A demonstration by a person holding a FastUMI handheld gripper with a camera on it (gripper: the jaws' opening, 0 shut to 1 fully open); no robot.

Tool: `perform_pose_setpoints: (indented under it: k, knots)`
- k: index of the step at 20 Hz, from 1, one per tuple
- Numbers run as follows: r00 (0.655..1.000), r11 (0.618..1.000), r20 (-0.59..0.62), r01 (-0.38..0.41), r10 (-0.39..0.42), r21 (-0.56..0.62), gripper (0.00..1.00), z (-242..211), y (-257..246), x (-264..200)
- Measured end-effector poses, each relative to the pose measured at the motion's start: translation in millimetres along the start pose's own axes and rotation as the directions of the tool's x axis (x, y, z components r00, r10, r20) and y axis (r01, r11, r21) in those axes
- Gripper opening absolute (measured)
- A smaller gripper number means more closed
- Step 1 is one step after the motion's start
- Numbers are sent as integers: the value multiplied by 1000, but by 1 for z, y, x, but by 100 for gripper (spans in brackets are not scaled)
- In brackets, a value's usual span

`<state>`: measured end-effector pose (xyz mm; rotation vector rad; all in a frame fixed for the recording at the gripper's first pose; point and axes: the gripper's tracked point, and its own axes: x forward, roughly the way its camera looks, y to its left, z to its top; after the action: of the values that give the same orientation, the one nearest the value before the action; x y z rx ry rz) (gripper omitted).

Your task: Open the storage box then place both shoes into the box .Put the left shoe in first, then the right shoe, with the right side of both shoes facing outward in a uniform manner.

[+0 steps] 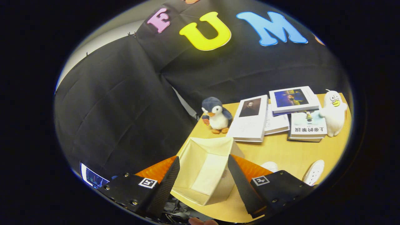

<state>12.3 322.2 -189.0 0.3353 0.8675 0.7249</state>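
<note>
Your tongs (203, 182) hang spread and empty over the open storage box (206, 168) near the worktop's (281, 153) front edge; swing toward the shoes (313, 172) beside it, taking the left one first, right side outward.

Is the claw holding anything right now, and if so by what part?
Nothing is held. The claw is open, its fingers apart over the open storage box, touching neither wall. The shoes lie on the table beyond the right finger.

The cream fabric storage box (206, 168) sits open between the gripper (203, 182) fingers – beyond it a plush penguin (217, 116), white paperback books (272, 115) to its right – two white shoes (313, 172) right of the box
</note>
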Motion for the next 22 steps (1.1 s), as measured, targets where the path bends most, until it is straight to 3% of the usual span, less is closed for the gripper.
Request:
perform_pose_setpoints:
  k: [8,14,22]
  knots:
    - [978,981,-78,196,-195,-3,95,-57,-102,-18]
    - [952,968,-181,250,-247,-3,95,-106,-138,-12]
    - [892,953,-336,280,-302,-114,94,-166,-172,10]
